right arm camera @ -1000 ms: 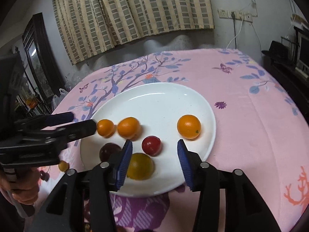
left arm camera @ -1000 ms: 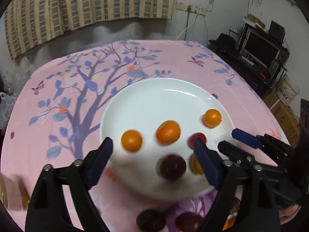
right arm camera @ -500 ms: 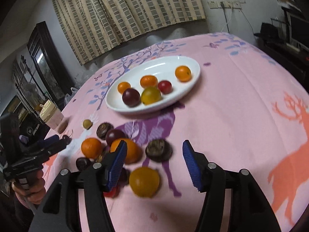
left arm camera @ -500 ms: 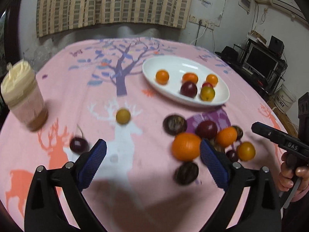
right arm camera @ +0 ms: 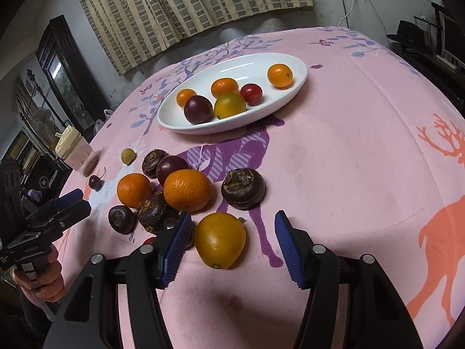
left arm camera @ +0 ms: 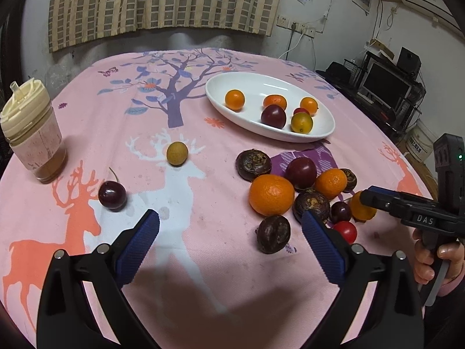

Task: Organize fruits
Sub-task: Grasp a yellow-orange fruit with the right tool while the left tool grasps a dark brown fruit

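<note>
Six fruits already lie on the white plate (right arm camera: 290,93) across the tabletop (right arm camera: 348,174), so the yellow-orange fruit (right arm camera: 220,238) should be centred between the open, empty right tongs (right arm camera: 232,241) before closing, left tongs (left arm camera: 229,238) wide open and empty.

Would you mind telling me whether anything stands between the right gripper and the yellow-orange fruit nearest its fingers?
Nothing visible does. The yellow-orange fruit lies on the bare tablecloth just ahead of the open right gripper. The big orange and a dark brown fruit sit beyond it, not in between.
</note>
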Motion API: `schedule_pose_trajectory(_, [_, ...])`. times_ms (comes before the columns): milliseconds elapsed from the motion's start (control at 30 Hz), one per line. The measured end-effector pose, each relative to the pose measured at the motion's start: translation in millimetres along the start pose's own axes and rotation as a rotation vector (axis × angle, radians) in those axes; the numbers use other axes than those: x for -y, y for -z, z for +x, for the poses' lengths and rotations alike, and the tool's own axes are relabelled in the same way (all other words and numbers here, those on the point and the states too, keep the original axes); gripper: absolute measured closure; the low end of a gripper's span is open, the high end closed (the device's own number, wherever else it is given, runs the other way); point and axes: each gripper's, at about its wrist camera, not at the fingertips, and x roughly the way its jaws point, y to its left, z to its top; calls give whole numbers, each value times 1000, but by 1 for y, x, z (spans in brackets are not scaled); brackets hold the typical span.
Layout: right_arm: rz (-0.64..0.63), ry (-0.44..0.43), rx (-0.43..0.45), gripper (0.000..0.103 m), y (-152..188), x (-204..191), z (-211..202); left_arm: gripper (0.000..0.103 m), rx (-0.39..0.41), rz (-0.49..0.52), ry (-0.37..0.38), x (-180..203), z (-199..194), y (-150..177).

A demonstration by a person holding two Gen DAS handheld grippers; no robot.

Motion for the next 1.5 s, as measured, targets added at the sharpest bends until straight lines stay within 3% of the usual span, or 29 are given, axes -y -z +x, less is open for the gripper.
schedule_pose_trajectory(300, [-42, -15, -31, 57, 3, -8, 3, 7, -9, 35, -5, 6, 2, 0])
schedule_pose_trajectory(367, [-33, -30, -49, 66, 4, -7, 6, 7, -20, 41, 6, 8, 3, 1])
schedule_pose_trajectory(500, [-19, -42, -44, 66, 5, -5, 5, 7, -45, 77, 25, 15, 9, 4])
schedule_pose_trajectory(533, [-5, -37, -30, 66, 4, -3, 2, 9, -48, 89, 24, 17, 10, 5])
schedule_pose_trajectory(600, [18, -36, -12, 66, 4, 1, -1, 31, -66, 126, 31, 23, 14, 8])
schedule_pose_trajectory(633, [26, -31, -7, 66, 4, 3, -2, 33, -81, 140, 38, 26, 17, 9])
schedule_pose_trajectory(833, [28, -39, 8, 66, 3, 5, -5, 35, -106, 158, 64, 32, 25, 12])
schedule_pose_trajectory(967, [30, -43, 22, 66, 3, 6, -8, 48, -142, 146, 80, 34, 35, 11])
schedule_pose_trajectory(1200, [29, -47, 35, 66, 3, 5, -12, 50, -166, 141, 52, 35, 46, 9])
schedule_pose_trajectory(1500, [36, -36, 34, 66, 3, 7, -11, 69, -168, 168, 43, 39, 47, 10])
